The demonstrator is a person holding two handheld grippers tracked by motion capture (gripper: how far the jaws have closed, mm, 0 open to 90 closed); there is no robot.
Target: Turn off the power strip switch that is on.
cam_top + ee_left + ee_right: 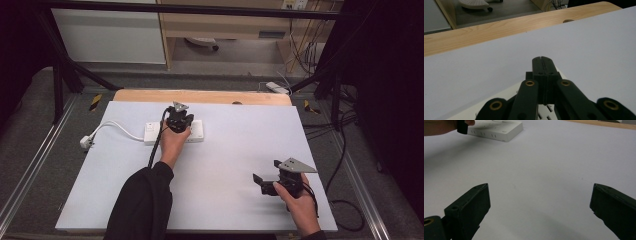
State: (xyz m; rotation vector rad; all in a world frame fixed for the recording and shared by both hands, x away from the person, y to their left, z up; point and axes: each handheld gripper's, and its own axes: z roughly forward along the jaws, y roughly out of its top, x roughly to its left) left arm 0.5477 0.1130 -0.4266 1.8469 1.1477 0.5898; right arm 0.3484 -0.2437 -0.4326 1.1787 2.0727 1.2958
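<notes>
Likely light, rigid and slippery, the white power strip (196,131) is best gripped across its narrow sides; left tongs (178,126) are clenched empty over it, right tongs (264,184) released.

A white board (230,165) covered most of the table, and a strip of pale wood (200,96) showed along its far edge. Beyond it stood a light wooden cabinet (225,25), a white panel (107,35) beside it, and loose cables (345,150) trailed over the grey floor at right
</notes>
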